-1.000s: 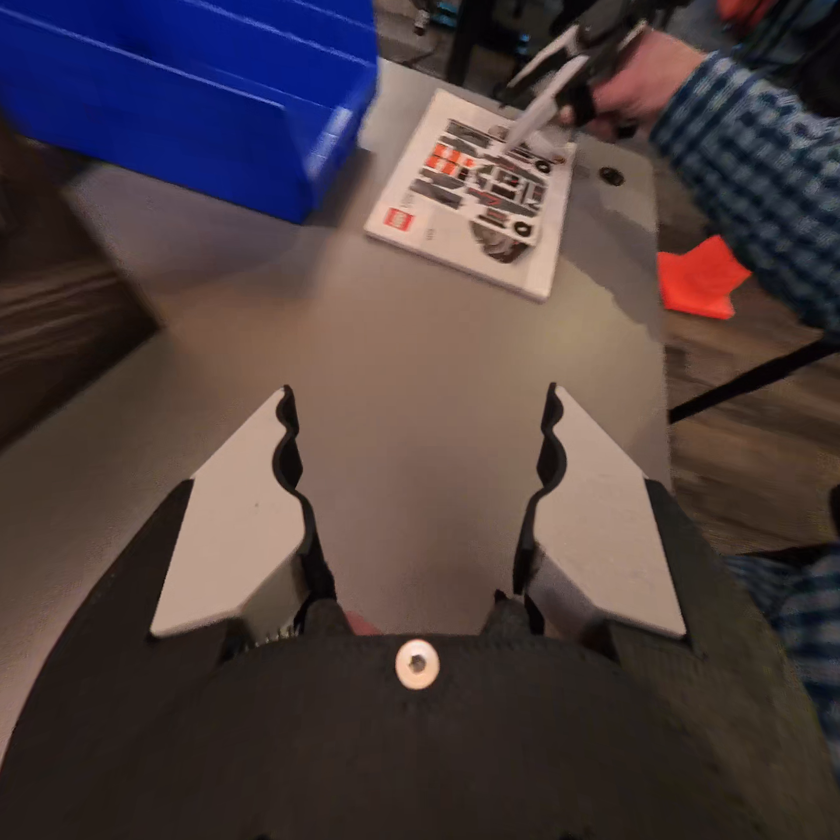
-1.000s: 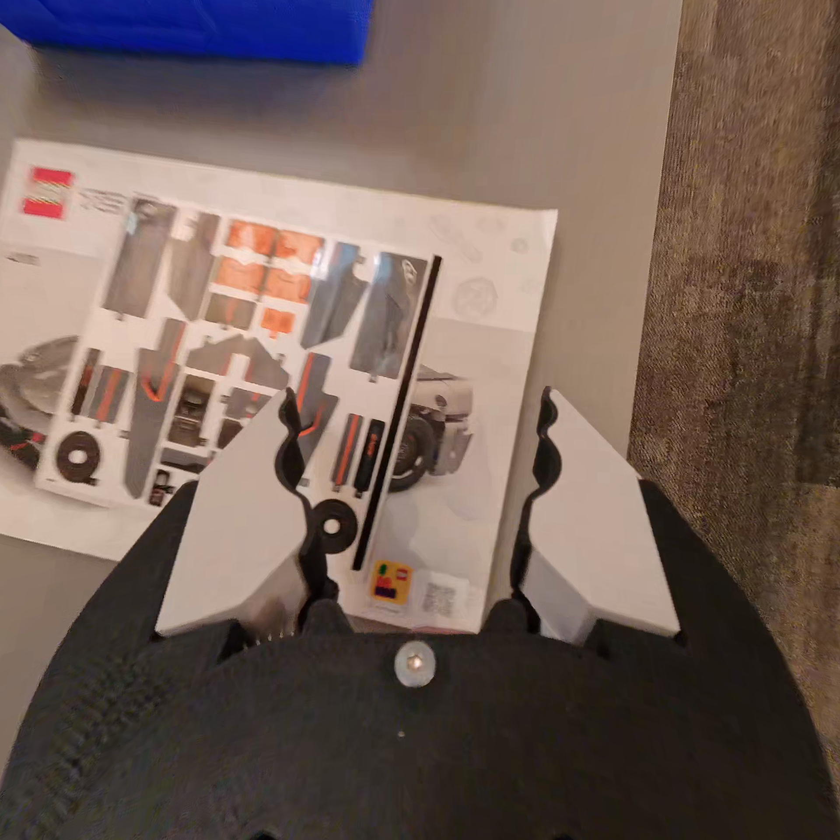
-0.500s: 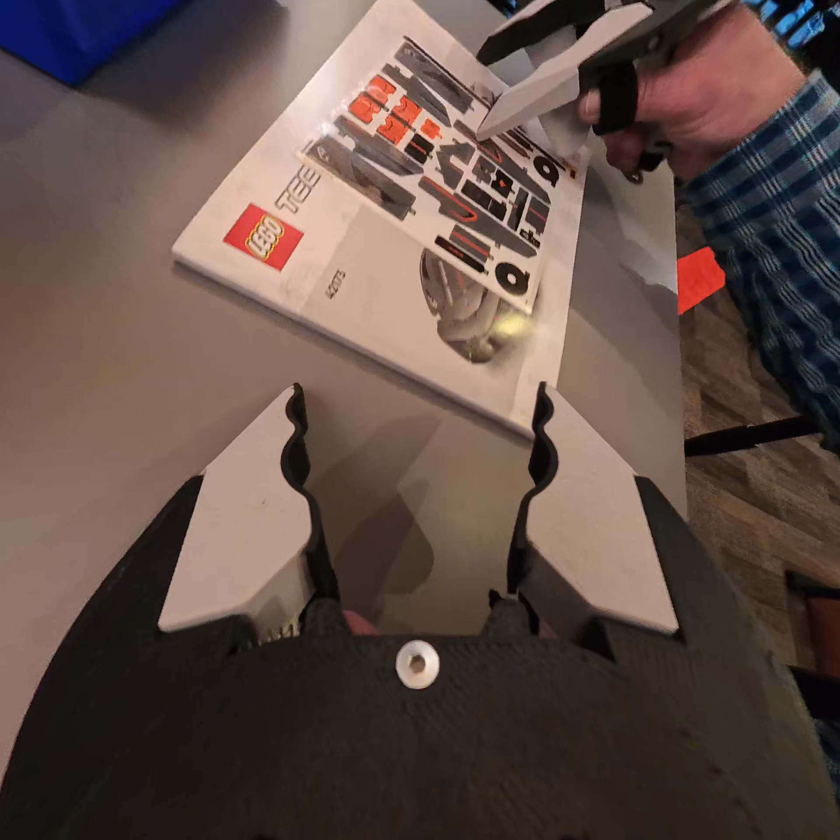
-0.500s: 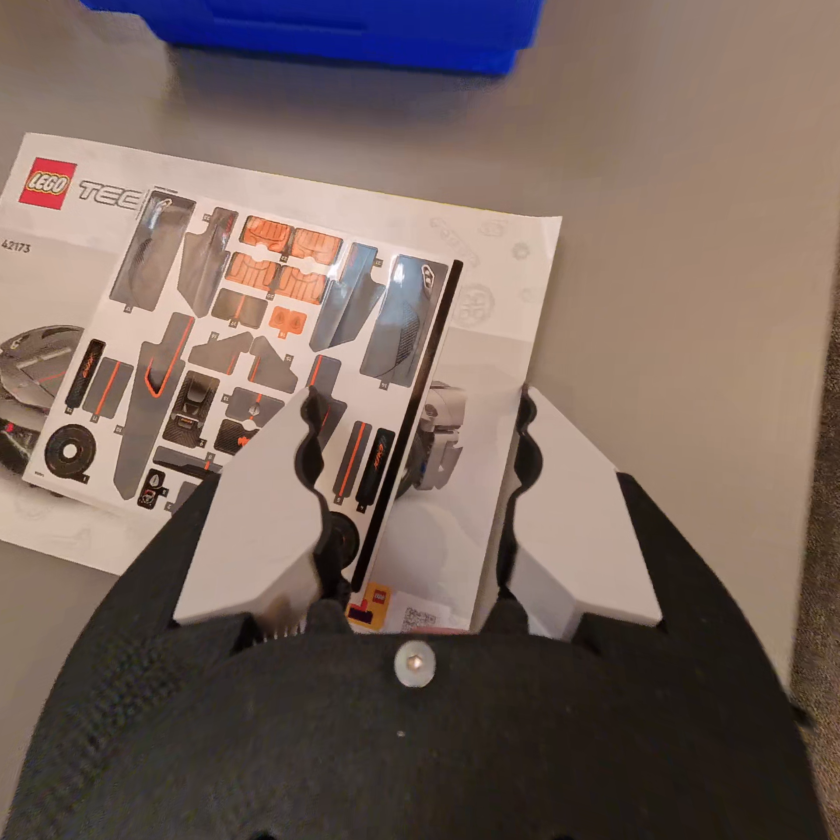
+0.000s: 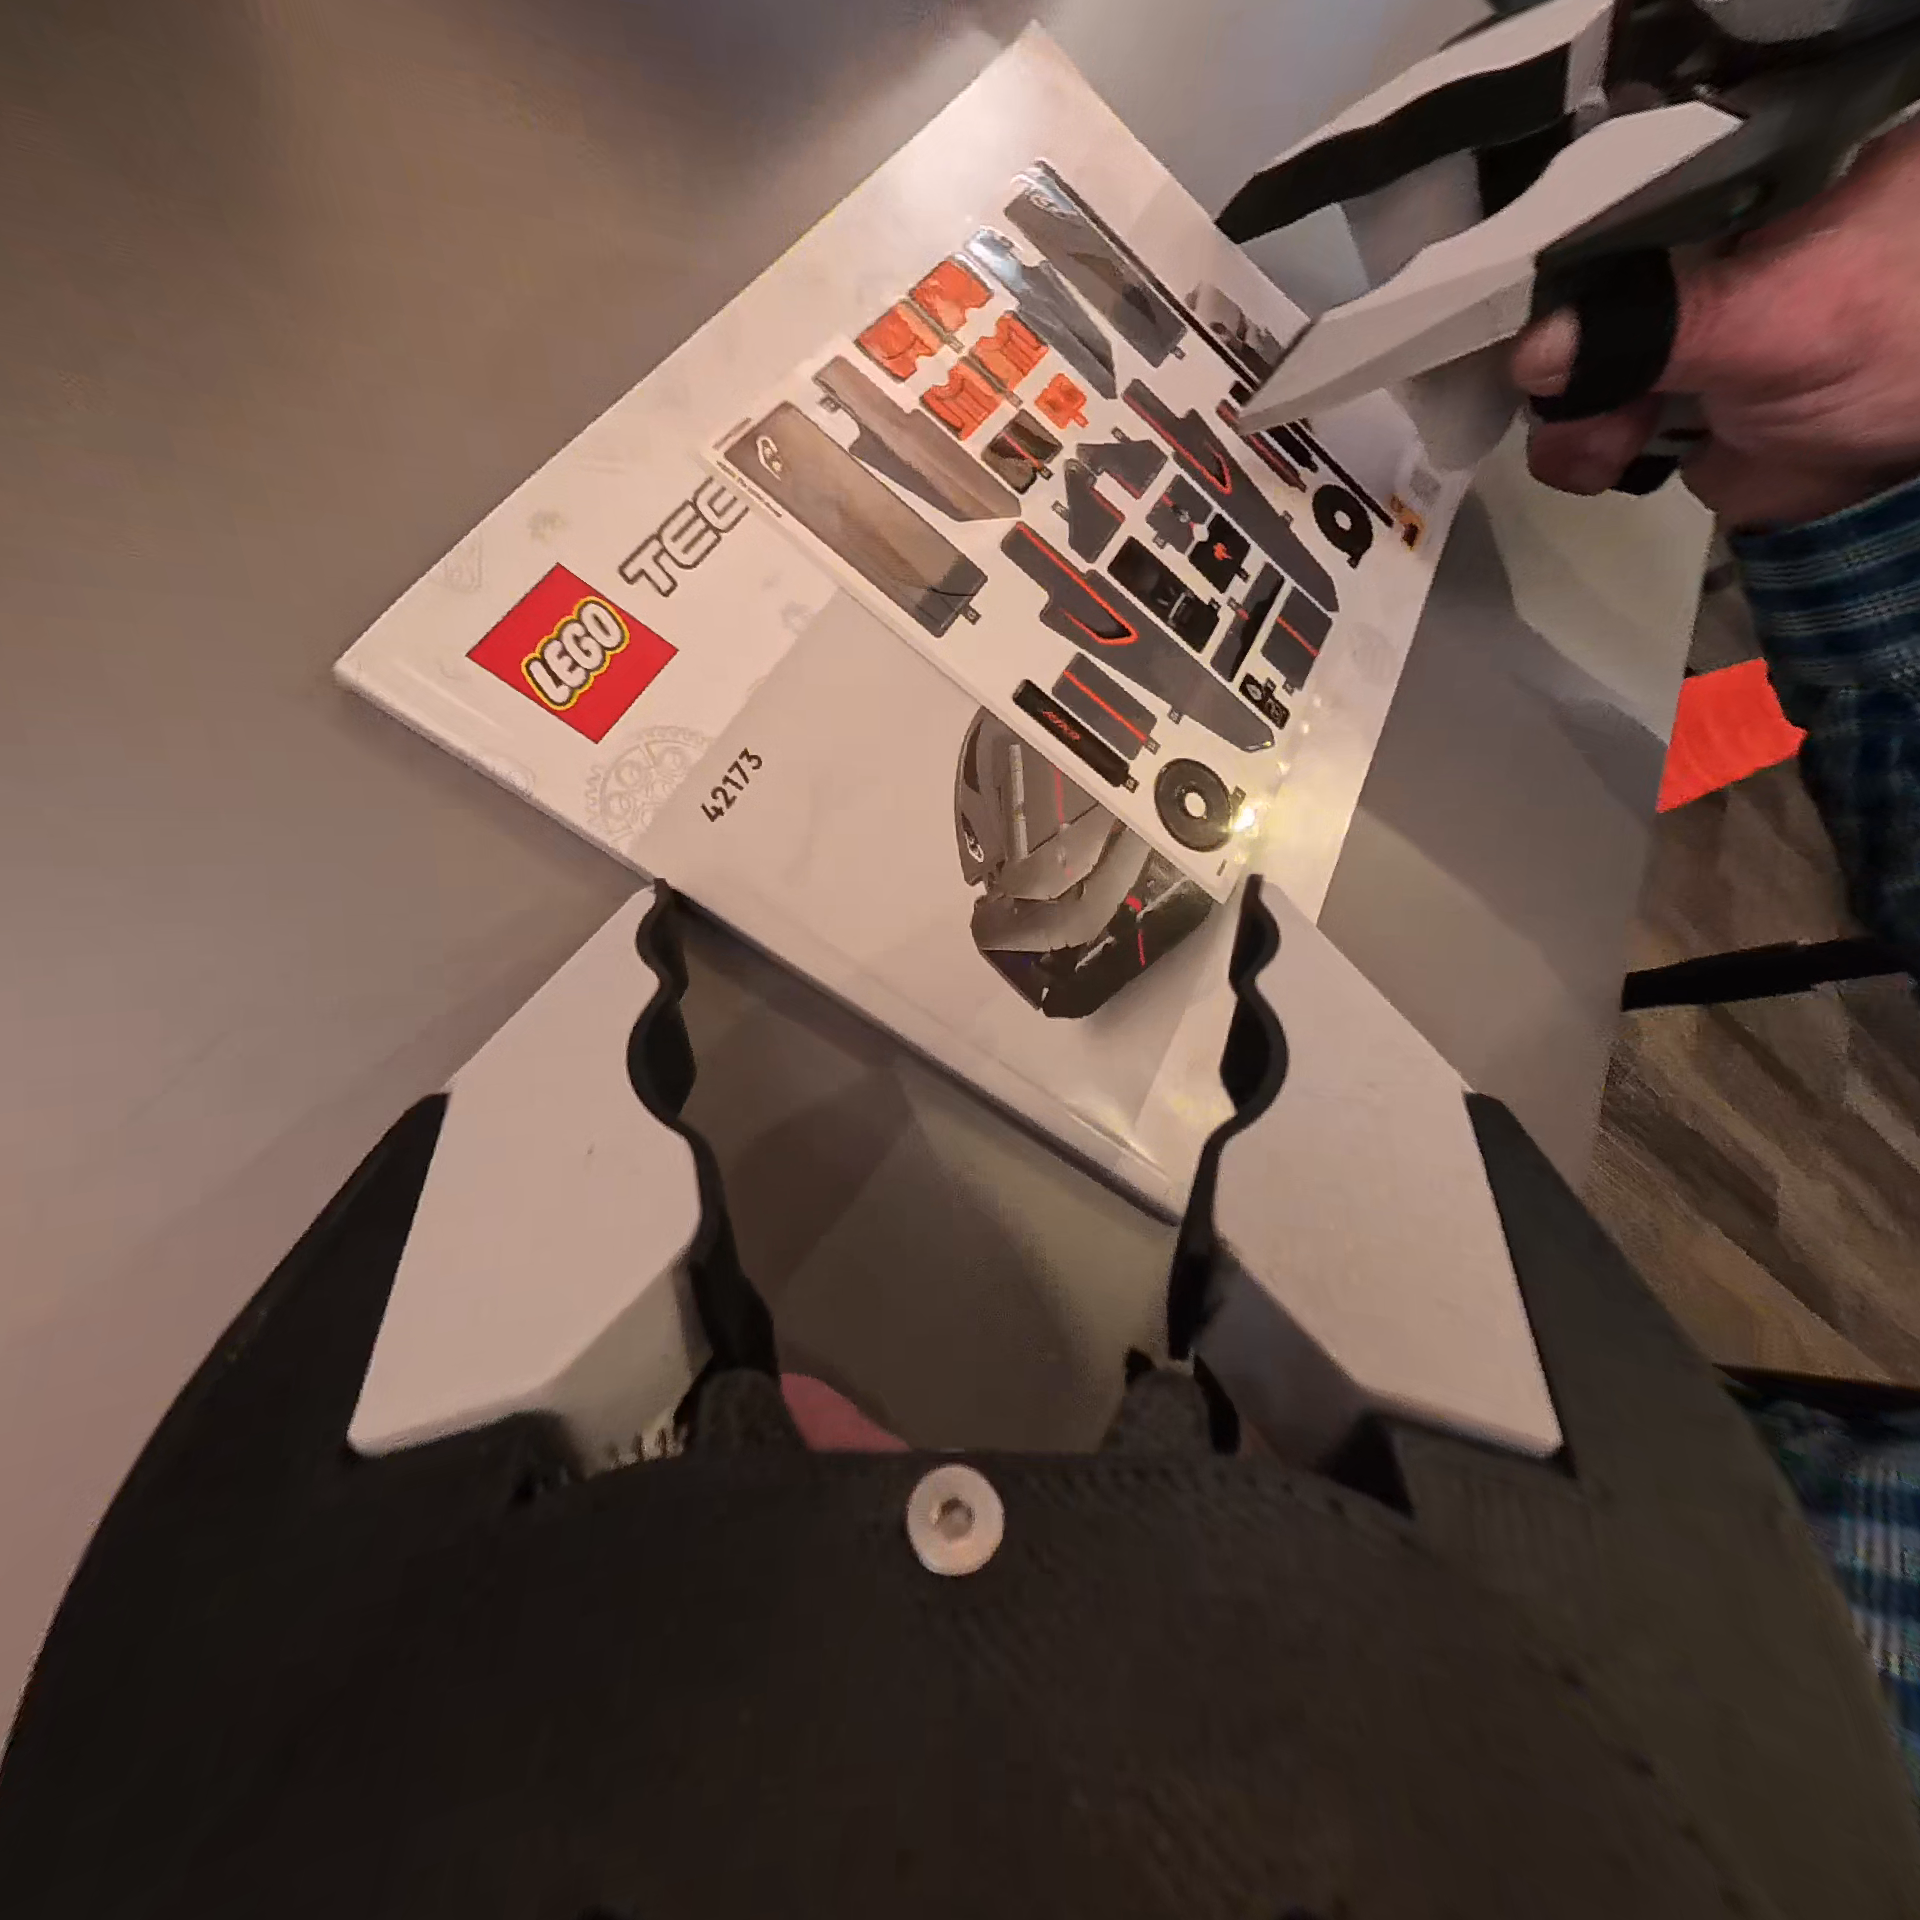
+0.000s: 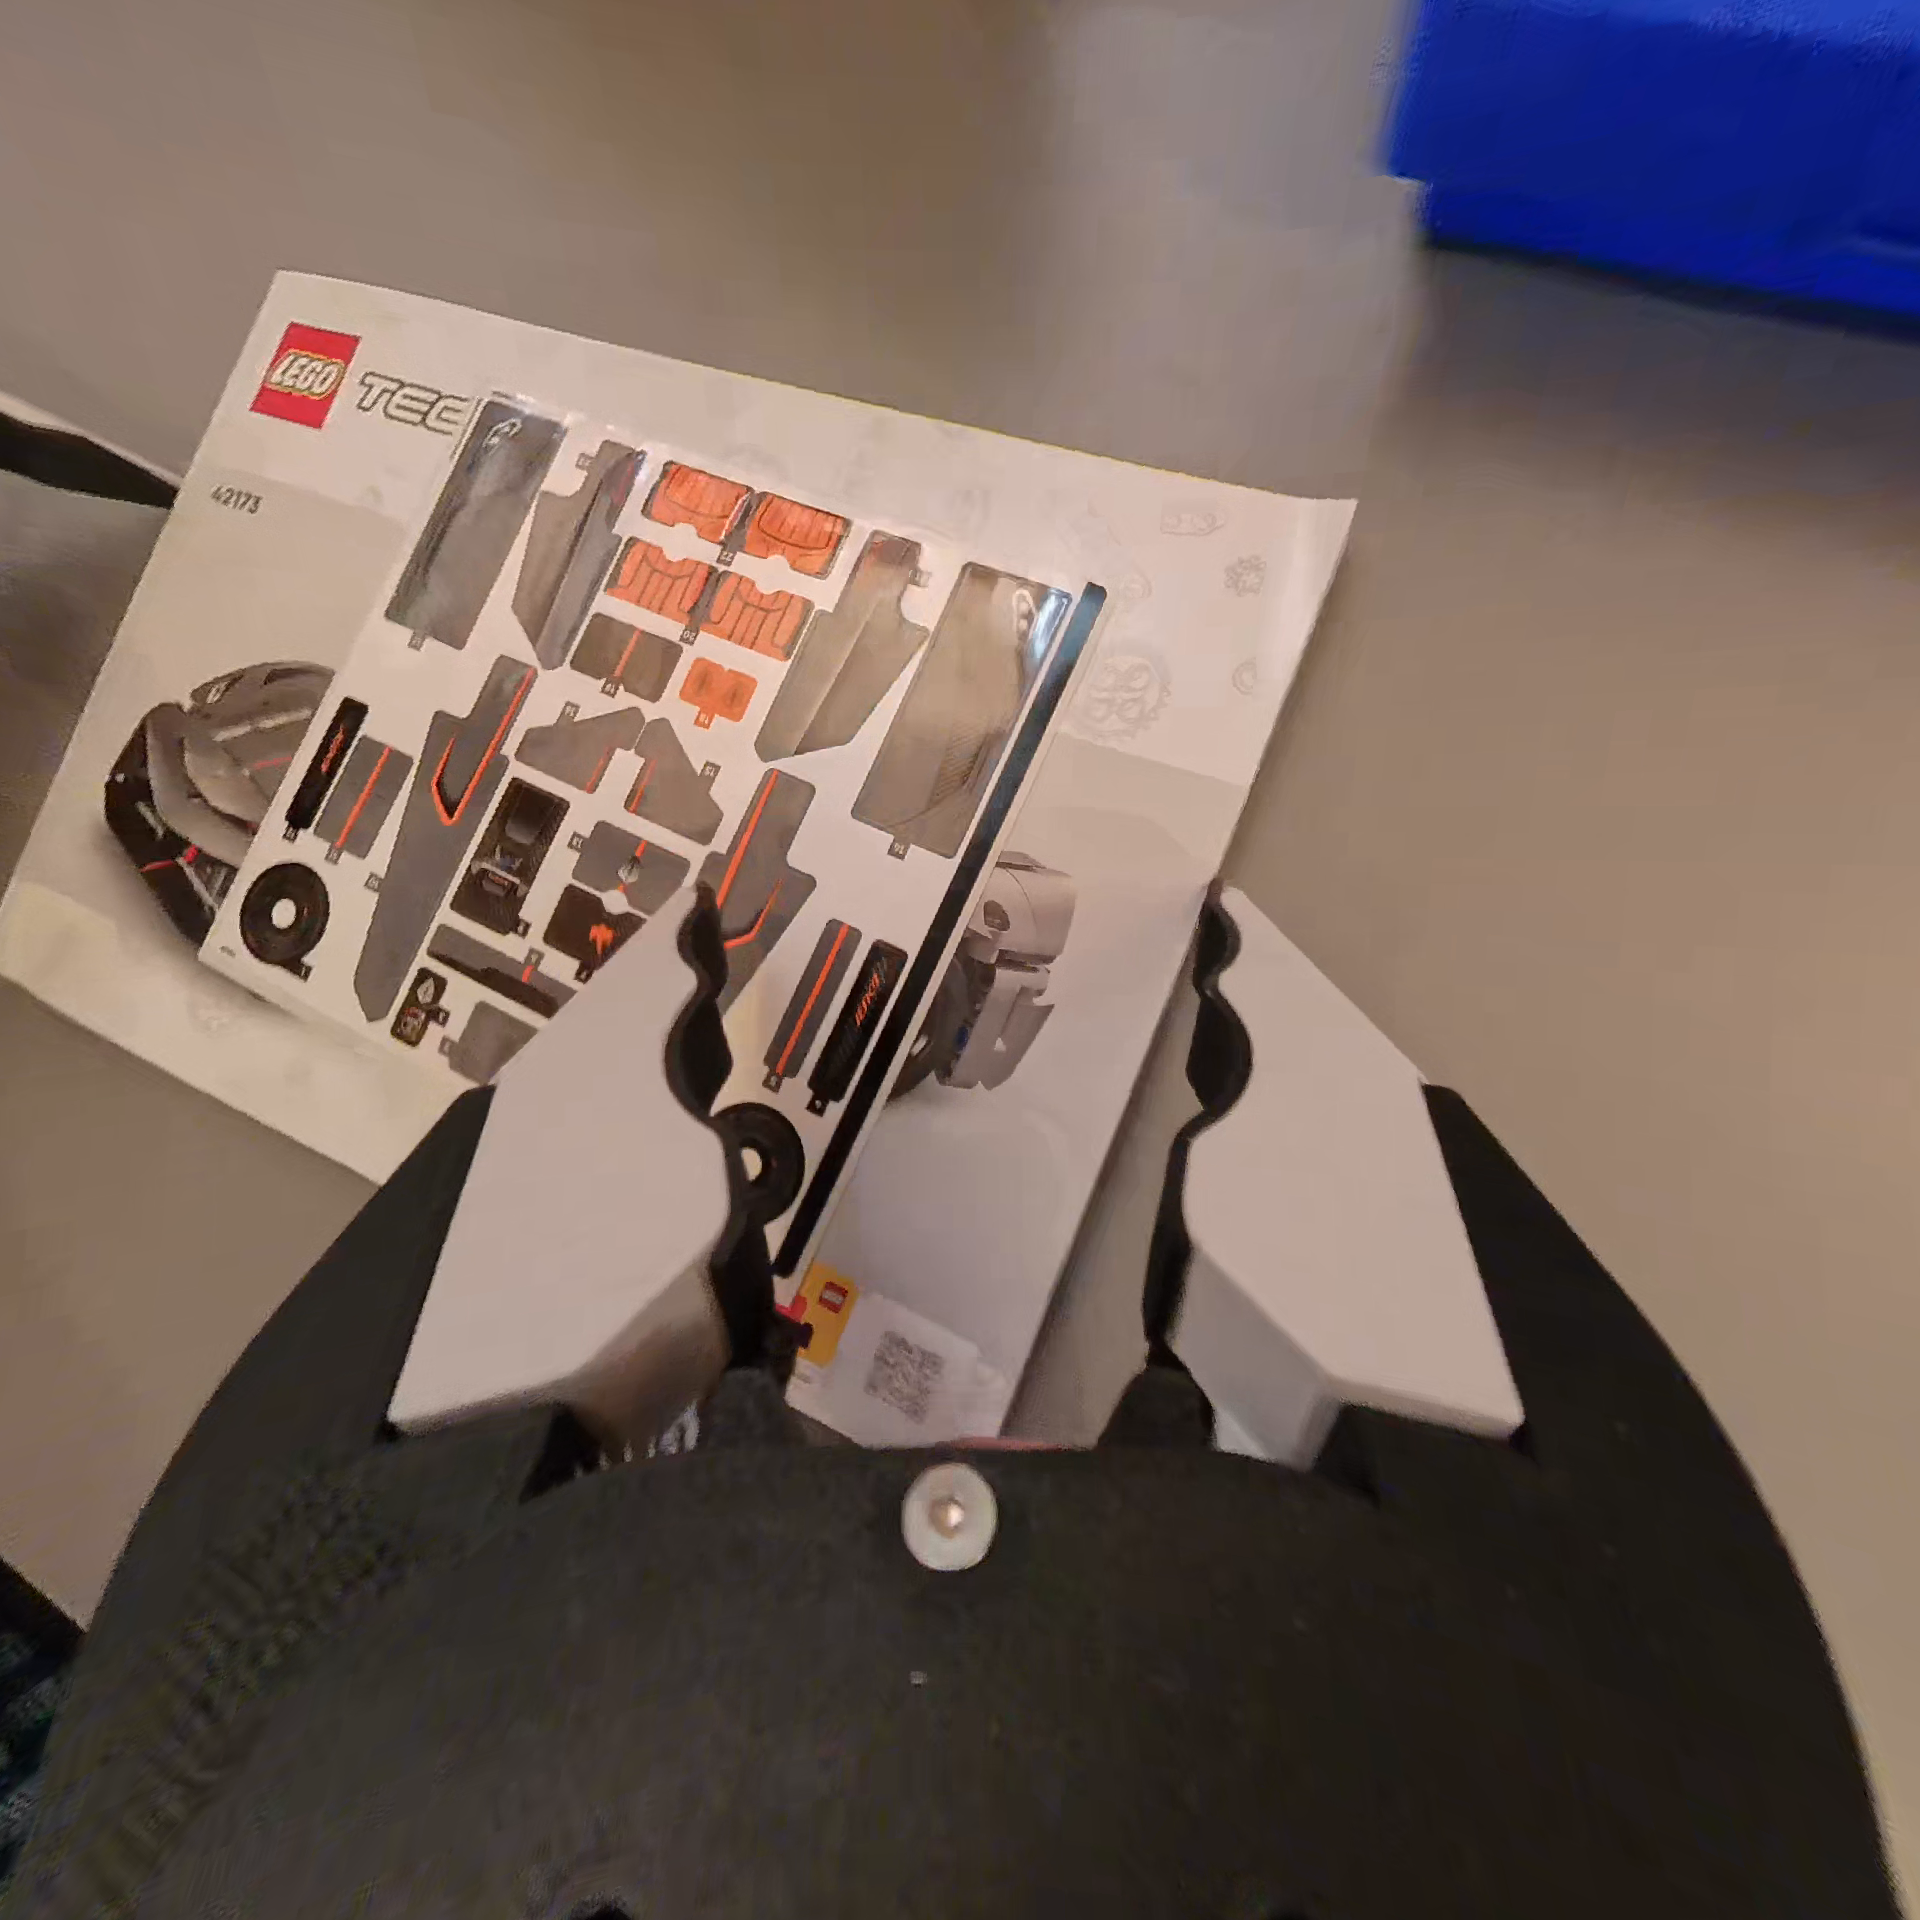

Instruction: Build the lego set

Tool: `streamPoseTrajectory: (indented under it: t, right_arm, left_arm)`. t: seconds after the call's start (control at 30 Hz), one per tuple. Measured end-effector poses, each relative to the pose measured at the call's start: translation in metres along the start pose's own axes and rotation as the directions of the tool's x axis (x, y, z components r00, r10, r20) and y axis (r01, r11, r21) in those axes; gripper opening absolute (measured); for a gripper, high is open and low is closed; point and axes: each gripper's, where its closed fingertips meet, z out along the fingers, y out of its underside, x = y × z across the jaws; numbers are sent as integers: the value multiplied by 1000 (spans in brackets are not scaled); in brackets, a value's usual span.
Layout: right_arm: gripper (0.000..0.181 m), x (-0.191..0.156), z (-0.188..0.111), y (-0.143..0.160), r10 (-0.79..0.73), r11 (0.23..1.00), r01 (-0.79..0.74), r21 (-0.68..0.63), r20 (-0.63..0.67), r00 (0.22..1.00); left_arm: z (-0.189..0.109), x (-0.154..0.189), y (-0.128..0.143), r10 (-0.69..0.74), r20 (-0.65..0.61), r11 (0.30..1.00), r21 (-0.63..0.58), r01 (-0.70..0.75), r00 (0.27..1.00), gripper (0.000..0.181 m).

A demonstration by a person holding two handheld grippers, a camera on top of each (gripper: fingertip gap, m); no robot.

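A white instruction booklet (image 5: 831, 831) lies flat on the grey table (image 5: 260, 416), with a sticker sheet (image 5: 1091, 499) of grey, black and orange decals on top of it. My left gripper (image 5: 951, 894) is open and empty, its tips at the booklet's near edge. My right gripper (image 6: 956, 904) is open and empty, hovering over the booklet (image 6: 1143, 644) and the sticker sheet (image 6: 675, 727) at their right end. The right gripper also shows in the left wrist view (image 5: 1247, 312), held in a hand above the sheet's far corner.
A blue plastic bin (image 6: 1683, 135) stands at the table's far right in the right wrist view. The table edge (image 5: 1558, 935) runs close to the booklet's right side, with wood floor (image 5: 1766, 1143) and an orange patch (image 5: 1725, 727) below. A plaid sleeve (image 5: 1849, 644) is at the right.
My left gripper has swung from bare table toward the booklet and now reaches its near edge. My right gripper has shifted over the booklet's right end; the bin has moved to its upper right.
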Motion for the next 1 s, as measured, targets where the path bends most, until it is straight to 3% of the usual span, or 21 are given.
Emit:
streamPoseTrajectory:
  t: [0.3, 0.5, 0.67, 0.8, 1.0]
  right_arm:
    - [87, -121, 57, -37, -102, 994, 105, -12, 162, 982]
    - [88, -172, 77, -41, -195, 979, 204, -30, 178, 964]
    - [81, -182, 80, -41, -225, 972, 235, -29, 204, 953]
    - [93, -180, 75, -53, -304, 952, 305, 26, 200, 931]
    - [106, -182, 89, -64, -551, 829, 558, 35, 226, 803]
  left_arm:
    - [-98, -74, 58, -101, 183, 995, 10, 101, 978, 101]
    - [-139, -92, 93, -136, 251, 990, 2, 140, 958, 94]
    - [-155, -94, 102, -153, 252, 988, 32, 150, 955, 96]
    - [-161, -101, 86, -8, 338, 1000, 13, 4, 941, 106]
    - [-122, -115, 73, 320, 342, 940, -228, -252, 884, 121]
